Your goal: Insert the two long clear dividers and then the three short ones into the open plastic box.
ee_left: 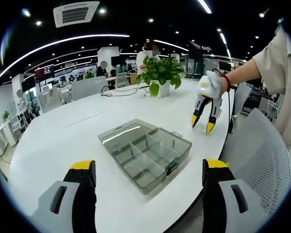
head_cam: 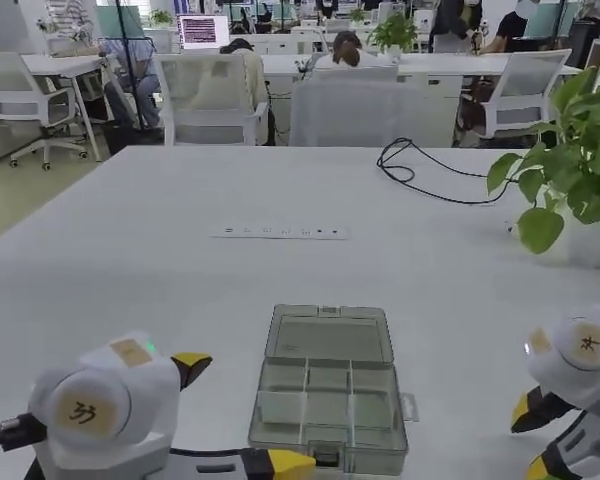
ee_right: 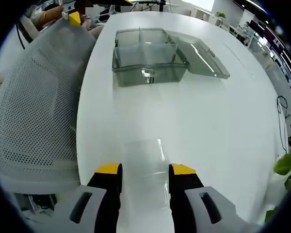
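The clear plastic box (head_cam: 328, 408) lies open near the table's front edge, its lid (head_cam: 330, 338) folded back flat. Clear dividers inside split it into several compartments. My left gripper (head_cam: 240, 415) stands wide open just left of the box, nothing between its jaws; in its own view the left gripper (ee_left: 148, 167) looks over the box (ee_left: 145, 153). My right gripper (head_cam: 533, 440) hovers right of the box, also seen as the right gripper (ee_left: 202, 124). In its own view the right gripper (ee_right: 145, 170) holds a small clear divider (ee_right: 144, 158) between its jaws, facing the box (ee_right: 145, 63).
A potted plant (head_cam: 570, 170) stands at the table's right, a black cable (head_cam: 420, 172) curls behind it, and a flush power strip (head_cam: 280, 232) sits mid-table. A grey mesh chair (ee_right: 34, 111) stands at the table's near edge. Office chairs and people fill the background.
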{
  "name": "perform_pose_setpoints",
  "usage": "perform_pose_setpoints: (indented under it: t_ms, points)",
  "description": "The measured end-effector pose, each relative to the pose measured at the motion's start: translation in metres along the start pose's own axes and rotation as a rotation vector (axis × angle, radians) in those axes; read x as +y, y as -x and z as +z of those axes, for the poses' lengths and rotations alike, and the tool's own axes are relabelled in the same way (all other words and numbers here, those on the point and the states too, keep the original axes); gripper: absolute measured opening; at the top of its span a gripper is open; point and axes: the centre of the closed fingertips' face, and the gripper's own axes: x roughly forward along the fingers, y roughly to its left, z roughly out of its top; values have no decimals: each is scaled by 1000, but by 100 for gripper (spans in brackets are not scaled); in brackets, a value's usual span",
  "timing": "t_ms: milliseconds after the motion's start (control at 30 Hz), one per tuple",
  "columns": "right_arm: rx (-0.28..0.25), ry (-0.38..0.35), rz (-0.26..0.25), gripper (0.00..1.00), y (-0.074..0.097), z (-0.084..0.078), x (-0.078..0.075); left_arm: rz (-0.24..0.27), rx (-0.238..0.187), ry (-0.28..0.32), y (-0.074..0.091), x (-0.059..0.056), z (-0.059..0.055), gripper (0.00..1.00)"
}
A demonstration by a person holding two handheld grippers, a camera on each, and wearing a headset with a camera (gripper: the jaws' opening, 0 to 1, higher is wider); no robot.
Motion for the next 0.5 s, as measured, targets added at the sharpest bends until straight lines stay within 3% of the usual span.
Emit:
perform_pose_setpoints:
  t_ms: [167, 500]
  points:
    - [16, 21, 9, 38, -3, -4, 0, 6, 2, -7, 1, 1, 2, 92]
    - [-9, 22, 7, 34, -3, -3, -1, -3, -14, -10, 1, -2, 8, 92]
